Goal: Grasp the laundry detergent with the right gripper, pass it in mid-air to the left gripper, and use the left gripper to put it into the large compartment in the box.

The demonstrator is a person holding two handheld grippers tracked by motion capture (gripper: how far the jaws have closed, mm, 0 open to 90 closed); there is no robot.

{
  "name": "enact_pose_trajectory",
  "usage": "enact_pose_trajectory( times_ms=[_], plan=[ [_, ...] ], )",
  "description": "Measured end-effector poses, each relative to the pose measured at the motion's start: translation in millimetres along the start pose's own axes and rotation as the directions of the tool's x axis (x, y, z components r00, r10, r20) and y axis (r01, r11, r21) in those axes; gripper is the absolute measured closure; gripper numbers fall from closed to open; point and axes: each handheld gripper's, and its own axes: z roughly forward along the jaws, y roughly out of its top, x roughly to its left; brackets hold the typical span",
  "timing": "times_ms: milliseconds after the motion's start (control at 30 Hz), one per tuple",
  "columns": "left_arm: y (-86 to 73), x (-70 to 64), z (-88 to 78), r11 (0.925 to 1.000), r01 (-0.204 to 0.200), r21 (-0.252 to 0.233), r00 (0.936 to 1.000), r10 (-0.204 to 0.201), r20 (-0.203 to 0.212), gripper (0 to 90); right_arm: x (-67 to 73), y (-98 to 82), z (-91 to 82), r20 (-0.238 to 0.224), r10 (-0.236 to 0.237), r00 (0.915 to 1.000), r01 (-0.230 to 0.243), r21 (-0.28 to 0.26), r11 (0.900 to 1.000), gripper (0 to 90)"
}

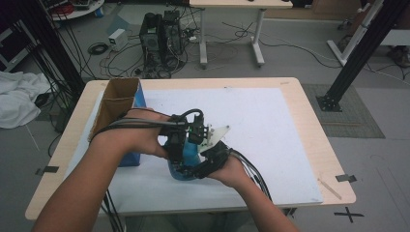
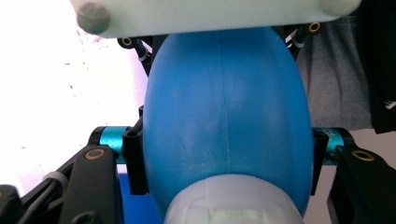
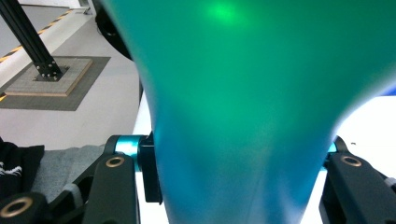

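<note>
The left tool (image 1: 186,145) pinches a blue rubber bulb (image 2: 226,116): in the left gripper view its two black jaws press against the bulb's widest flanks, one on each side, and a pale grey collar (image 2: 233,205) at the bulb's near end sits low between them. The right tool (image 1: 208,162) is clamped on the same bulb (image 3: 243,107); in the right gripper view the blue-green body narrows downward between that tool's jaws, which bear on it from both sides.

In the high view the two tools meet head to head over the bulb (image 1: 183,170), of which a blue curve shows beneath them. The left hand (image 1: 138,135) comes in from the near left, the right hand (image 1: 232,171) from the near edge, and black cables trail back along both forearms. A pale three-cornered plate (image 1: 215,135) rides on top of the tools.

The bulb is held just above the white mat (image 1: 270,130) that covers most of the tabletop (image 1: 309,121), near the middle and somewhat toward the near edge. Whether it touches the mat cannot be told.

Just to the left of the left hand stands an open cardboard box (image 1: 116,104) with a blue side, toward the far left corner. Beyond the far edge, a computer tower (image 1: 159,41) and loose cables lie on the floor.
</note>
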Motion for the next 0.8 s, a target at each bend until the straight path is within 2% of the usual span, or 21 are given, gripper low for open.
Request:
enact_pose_trajectory(
  times_ms=[33,67,100,167,233,267,333,367,400,433,467,533,567,667,733,800],
  plan=[
    [0.0,-2.1,0.3,0.9998,0.021,0.002,0.9996,-0.021,0.021,38.3,0.0,0.2,0.5,0.009,-0.007,0.9999,0.007,-0.010,1.000,43.7],
    [0.6,-1.4,-1.0,1.0000,-0.003,0.002,1.0000,0.003,-0.007,38.4,-0.1,0.5,0.1,0.014,-0.012,0.9998,0.012,-0.011,1.000,43.5],
    [0.1,-2.9,-1.0,1.0000,0.009,0.001,0.9999,-0.009,0.005,38.4,-0.7,0.5,0.1,0.019,-0.025,0.9995,0.025,-0.016,1.000,43.0],
    [0.0,-4.1,-2.7,0.9999,0.013,-0.002,0.9999,-0.013,0.005,38.5,-0.4,0.9,-0.9,0.024,-0.030,0.9993,0.030,-0.016,0.999,42.4],
    [0.7,-5.0,-4.1,1.0000,0.004,-0.001,1.0000,-0.004,-0.009,38.5,1.3,1.0,-2.6,0.017,-0.003,0.9998,0.003,-0.006,1.000,41.3],
    [1.3,-5.0,-4.7,1.0000,0.007,0.003,1.0000,-0.007,-0.003,38.5,-3.8,1.8,-1.4,0.045,-0.065,0.9969,0.067,-0.046,0.997,40.2],
    [2.2,-4.4,-5.5,0.9999,0.007,0.011,1.0000,-0.007,-0.006,38.5,-4.5,2.0,-2.0,0.048,-0.069,0.9964,0.071,-0.042,0.997,33.6],
    [2.4,-4.0,-5.8,0.9999,0.009,0.014,0.9999,-0.008,-0.012,38.5,-3.7,2.0,-1.5,0.048,-0.052,0.9975,0.055,-0.044,0.998,32.6],
    [2.4,-3.6,-5.8,0.9998,0.014,0.014,0.9998,-0.013,-0.015,38.5,-0.9,2.2,-1.0,0.050,-0.017,0.9986,0.018,-0.033,0.999,32.1],
    [2.5,-3.1,-5.7,0.9997,0.015,0.017,0.9998,-0.014,-0.014,38.6,-0.3,1.8,-1.1,0.052,-0.015,0.9985,0.016,-0.021,1.000,31.9],
    [2.5,-2.7,-5.7,0.9997,0.017,0.019,0.9998,-0.017,-0.014,38.5,2.7,1.0,-2.8,0.033,0.021,0.9992,-0.021,-0.002,1.000,31.5],
    [2.7,-1.6,-5.5,0.9996,0.012,0.025,0.9999,-0.012,-0.012,38.5,3.0,0.6,-5.7,0.038,0.027,0.9989,-0.027,0.002,1.000,31.2],
    [2.8,-1.0,-5.7,0.9996,0.008,0.026,0.9998,-0.008,-0.018,38.6,-2.4,1.1,-5.8,0.066,-0.040,0.9970,0.042,-0.032,0.999,30.2],
    [1.7,-1.9,-7.1,0.9995,0.021,0.023,0.9998,-0.021,0.000,38.5,-2.3,1.0,-10.2,0.061,-0.014,0.9980,0.017,-0.043,0.999,28.4],
    [0.7,-1.2,-8.9,0.9994,0.027,0.021,0.9996,-0.027,0.008,38.5,-2.7,0.6,-12.3,0.078,-0.018,0.9967,0.021,-0.037,0.999,24.5],
    [-1.1,0.5,-10.9,0.9992,0.034,0.020,0.9991,-0.035,0.023,38.5,-2.6,0.7,-15.3,0.077,0.001,0.9970,0.002,-0.050,0.999,23.4]
  ],
)
